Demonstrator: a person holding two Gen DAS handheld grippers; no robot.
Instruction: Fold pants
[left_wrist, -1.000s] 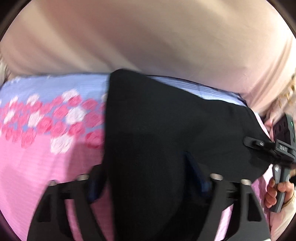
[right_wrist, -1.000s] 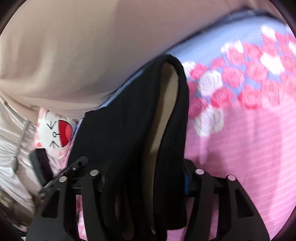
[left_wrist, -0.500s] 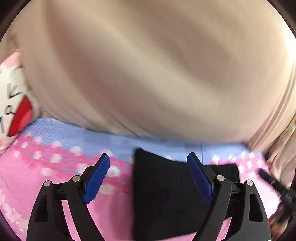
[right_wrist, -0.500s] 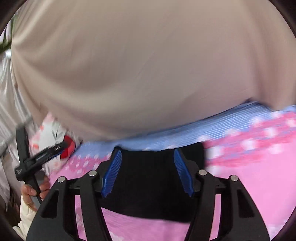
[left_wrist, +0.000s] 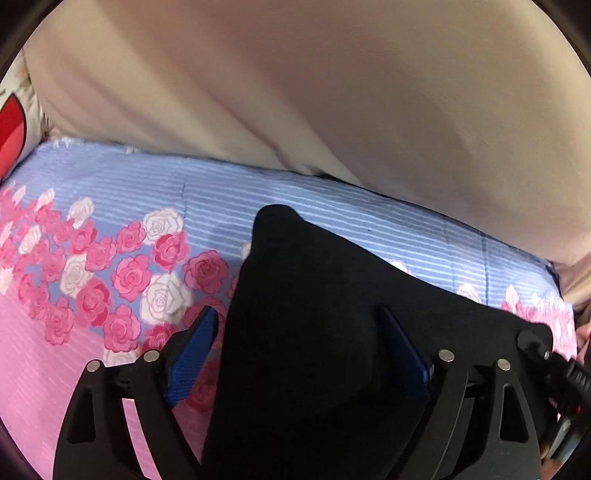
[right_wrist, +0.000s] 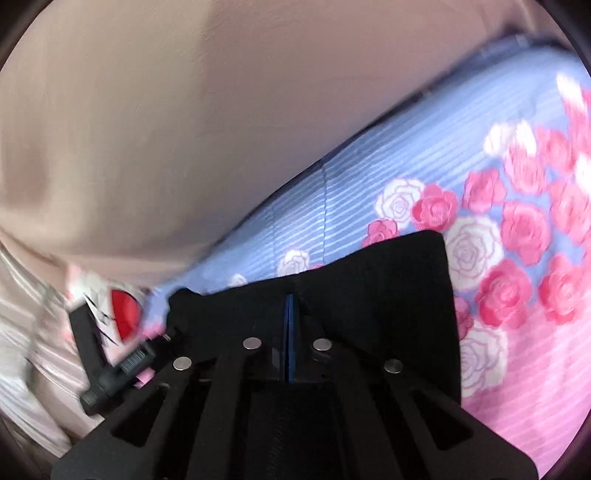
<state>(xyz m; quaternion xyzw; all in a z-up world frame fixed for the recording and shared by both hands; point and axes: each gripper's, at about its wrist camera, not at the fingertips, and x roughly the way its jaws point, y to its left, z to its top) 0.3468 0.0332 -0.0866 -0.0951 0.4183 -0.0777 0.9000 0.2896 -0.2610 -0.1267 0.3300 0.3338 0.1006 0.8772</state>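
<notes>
Since half a second ago: both grippers sit lower over the bedspread, and the right pair of pads, then apart, are now pressed together.
Pants: black pants (left_wrist: 325, 332) lie bunched on the bedspread, one end peaked up; in the right wrist view the pants (right_wrist: 369, 291) spread across the frame.
Right gripper: right gripper (right_wrist: 290, 314) has its blue pads fully together, with black cloth gathered at the tips; whether a fold is pinched I cannot tell.
Left gripper: left gripper (left_wrist: 295, 354) is wide, jaws opening, the pants between them; the left pad stands clear of the cloth.
Bedspread: bedspread (left_wrist: 110, 258) is blue-striped and pink, printed with roses.
Behind: beige cushion (left_wrist: 332, 92) along the far edge.
</notes>
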